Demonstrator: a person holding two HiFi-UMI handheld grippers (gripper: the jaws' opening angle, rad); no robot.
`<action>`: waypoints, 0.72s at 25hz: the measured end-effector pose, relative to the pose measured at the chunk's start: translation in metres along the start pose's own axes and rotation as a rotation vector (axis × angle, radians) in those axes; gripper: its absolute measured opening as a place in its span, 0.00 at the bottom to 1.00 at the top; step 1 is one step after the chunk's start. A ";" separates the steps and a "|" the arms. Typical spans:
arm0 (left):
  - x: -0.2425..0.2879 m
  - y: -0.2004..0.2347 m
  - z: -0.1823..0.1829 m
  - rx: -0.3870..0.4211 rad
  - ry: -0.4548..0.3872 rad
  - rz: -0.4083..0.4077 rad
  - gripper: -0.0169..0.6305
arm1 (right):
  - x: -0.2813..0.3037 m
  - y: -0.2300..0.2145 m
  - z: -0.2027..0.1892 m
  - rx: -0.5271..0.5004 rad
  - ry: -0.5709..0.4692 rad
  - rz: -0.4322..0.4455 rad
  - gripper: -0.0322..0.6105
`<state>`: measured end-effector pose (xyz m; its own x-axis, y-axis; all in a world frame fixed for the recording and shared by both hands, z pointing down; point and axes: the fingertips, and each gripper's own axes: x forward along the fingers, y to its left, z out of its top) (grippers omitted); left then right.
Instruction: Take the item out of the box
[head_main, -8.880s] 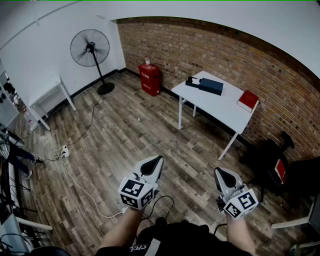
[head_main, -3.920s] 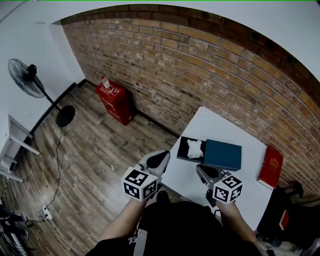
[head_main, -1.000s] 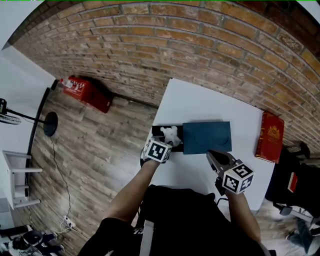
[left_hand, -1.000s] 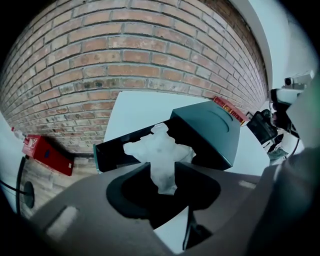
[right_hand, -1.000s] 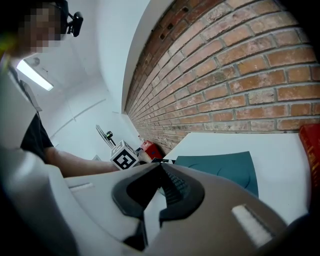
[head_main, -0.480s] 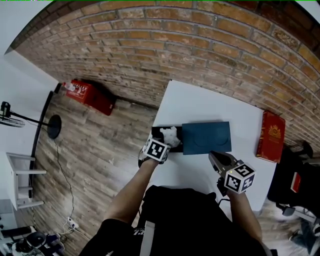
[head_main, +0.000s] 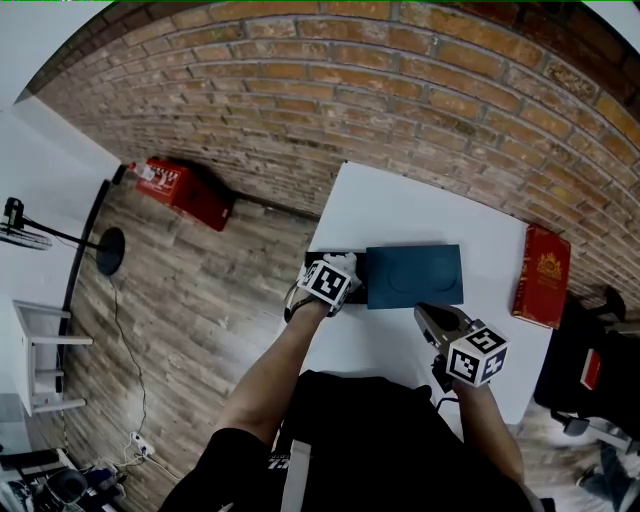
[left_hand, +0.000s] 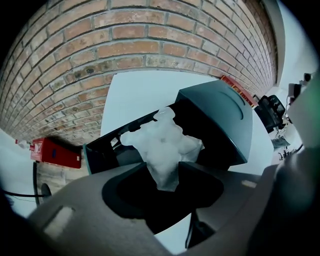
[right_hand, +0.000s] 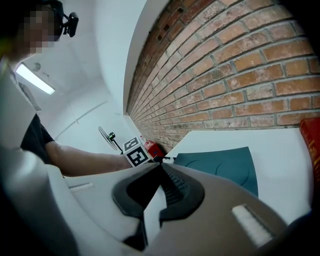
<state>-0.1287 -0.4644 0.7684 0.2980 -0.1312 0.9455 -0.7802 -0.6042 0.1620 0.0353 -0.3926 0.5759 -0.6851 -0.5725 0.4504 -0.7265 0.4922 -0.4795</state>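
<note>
While its jaws spread wider, the left gripper (left_hand: 162, 164) hovers over the open left end of the teal box (head_main: 414, 275), with the crumpled white item (left_hand: 162, 137) standing between them, not clamped. The item sits in the box's dark tray (head_main: 316, 261), near the left edge of the white surface (head_main: 400, 205). Right of it and nearer, the right gripper (right_hand: 161, 166) hangs above the surface with its jaws together and nothing between them. A red book (head_main: 544, 275) lies at the far right.
</note>
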 end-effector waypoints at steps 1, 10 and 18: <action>0.001 0.000 0.000 0.018 0.009 0.011 0.35 | -0.001 0.000 -0.001 0.002 0.001 -0.002 0.05; 0.003 -0.003 0.003 0.135 0.007 0.039 0.32 | -0.015 0.004 -0.011 0.003 0.003 -0.009 0.05; -0.006 -0.012 0.003 0.078 -0.093 0.061 0.20 | -0.044 -0.002 -0.020 -0.025 0.007 -0.018 0.05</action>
<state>-0.1199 -0.4589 0.7598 0.3043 -0.2396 0.9220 -0.7542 -0.6518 0.0796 0.0662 -0.3557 0.5719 -0.6724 -0.5769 0.4638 -0.7396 0.4983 -0.4524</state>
